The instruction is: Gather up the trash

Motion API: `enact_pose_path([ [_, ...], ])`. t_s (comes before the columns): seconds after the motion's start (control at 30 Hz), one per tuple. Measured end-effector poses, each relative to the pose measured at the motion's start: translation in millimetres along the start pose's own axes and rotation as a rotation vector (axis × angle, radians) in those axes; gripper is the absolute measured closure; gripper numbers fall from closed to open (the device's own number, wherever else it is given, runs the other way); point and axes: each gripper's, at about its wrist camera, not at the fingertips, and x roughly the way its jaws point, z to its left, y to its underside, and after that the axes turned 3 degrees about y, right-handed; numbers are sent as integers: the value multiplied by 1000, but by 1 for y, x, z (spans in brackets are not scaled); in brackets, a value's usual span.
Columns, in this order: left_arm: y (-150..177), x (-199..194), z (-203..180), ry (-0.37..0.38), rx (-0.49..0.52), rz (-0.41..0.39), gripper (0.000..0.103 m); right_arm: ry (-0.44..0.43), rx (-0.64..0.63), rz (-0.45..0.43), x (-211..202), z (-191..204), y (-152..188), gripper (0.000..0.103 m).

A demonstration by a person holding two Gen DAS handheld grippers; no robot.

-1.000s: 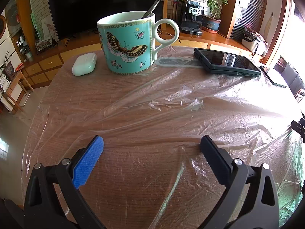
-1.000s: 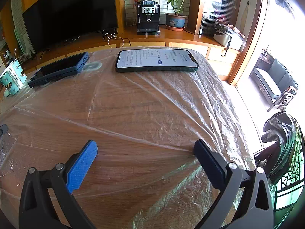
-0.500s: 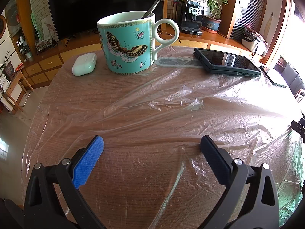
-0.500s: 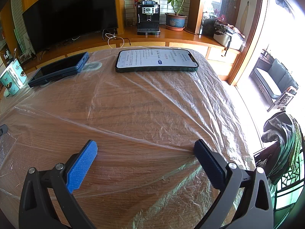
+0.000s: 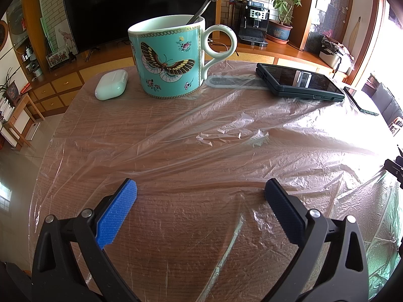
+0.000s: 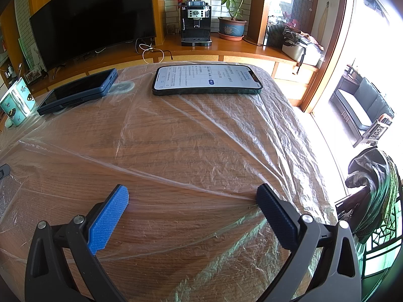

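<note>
A clear, wrinkled plastic sheet (image 5: 226, 136) lies spread over the round wooden table (image 5: 176, 226); it also shows in the right wrist view (image 6: 201, 136). My left gripper (image 5: 200, 191) is open and empty, low over the sheet near the table's front. My right gripper (image 6: 192, 196) is open and empty, low over the sheet, its right fingertip (image 6: 264, 196) at a taut crease. A small part of the right gripper (image 5: 394, 167) shows at the right edge of the left wrist view.
A turquoise butterfly mug (image 5: 168, 58) with a spoon, a white earbud case (image 5: 110, 84) and a dark cased phone (image 5: 299, 83) rest on the sheet. A lit phone (image 6: 206, 79) lies at the far edge. A jacket (image 6: 372, 186) hangs right of the table.
</note>
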Motion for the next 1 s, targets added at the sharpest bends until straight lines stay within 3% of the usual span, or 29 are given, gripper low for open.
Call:
enact_pose_path([
  [1.0,-2,0,-3,15,21,2,1,0,0,0,0,0,0,4],
])
